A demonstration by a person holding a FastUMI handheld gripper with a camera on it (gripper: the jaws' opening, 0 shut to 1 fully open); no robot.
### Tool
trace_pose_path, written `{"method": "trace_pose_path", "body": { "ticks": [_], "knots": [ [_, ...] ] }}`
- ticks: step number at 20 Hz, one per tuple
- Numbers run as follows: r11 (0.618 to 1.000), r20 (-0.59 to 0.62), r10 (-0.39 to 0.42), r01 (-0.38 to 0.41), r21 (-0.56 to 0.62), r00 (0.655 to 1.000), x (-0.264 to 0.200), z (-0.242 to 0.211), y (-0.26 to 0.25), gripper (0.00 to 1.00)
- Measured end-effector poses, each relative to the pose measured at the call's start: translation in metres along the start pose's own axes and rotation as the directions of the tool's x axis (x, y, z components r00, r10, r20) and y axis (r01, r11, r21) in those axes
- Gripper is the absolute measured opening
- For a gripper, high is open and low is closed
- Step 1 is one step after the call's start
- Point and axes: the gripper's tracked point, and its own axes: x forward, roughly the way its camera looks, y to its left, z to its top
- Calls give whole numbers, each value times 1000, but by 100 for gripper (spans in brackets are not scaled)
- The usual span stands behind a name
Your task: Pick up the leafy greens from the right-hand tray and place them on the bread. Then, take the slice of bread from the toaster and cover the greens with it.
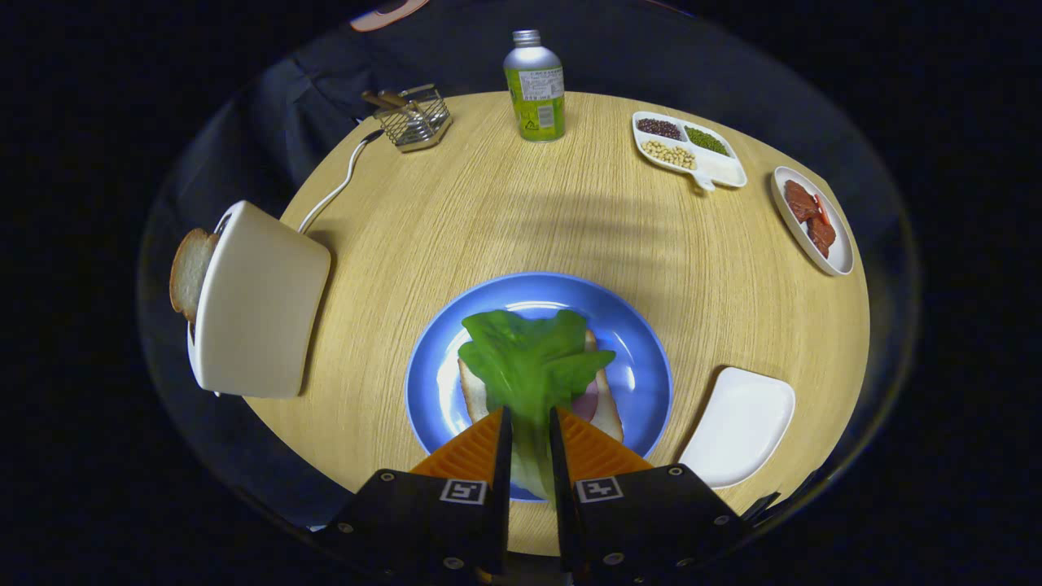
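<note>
Gripper view: the gripper pinches the leafy greens by the stem, above the bread on the blue plate — not yet released; the toaster slice waits.

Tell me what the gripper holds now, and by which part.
The gripper holds the leafy greens by the pale stem end, pinched between both fingers, with the leaves hanging over the bread on the blue plate.

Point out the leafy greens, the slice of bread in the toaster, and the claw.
Leafy greens [529, 358]: gripper view, middle of the leaf above the plate.
Bread in the toaster [189, 273]: gripper view, the slice's exposed face.
Claw [529, 435]: gripper view, midway between fingertips, shut on the greens' stem.
</note>
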Motion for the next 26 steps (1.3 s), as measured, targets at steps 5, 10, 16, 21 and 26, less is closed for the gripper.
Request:
{"method": "trace_pose_path", "body": {
  "ticks": [5,10,16,21,26],
  "knots": [
    [994,0,-100,100,-45,995,-12,8,-12,35],
    [1000,76,5,-6,15,997,-58,40,37,41],
    [997,158,67,-58,-59,985,-110,84,110,61],
    [985,143,132,-114,-127,981,-120,96,178,82],
    [971,72,225,-217,-105,972,-114,102,234,86]
  ]
}}
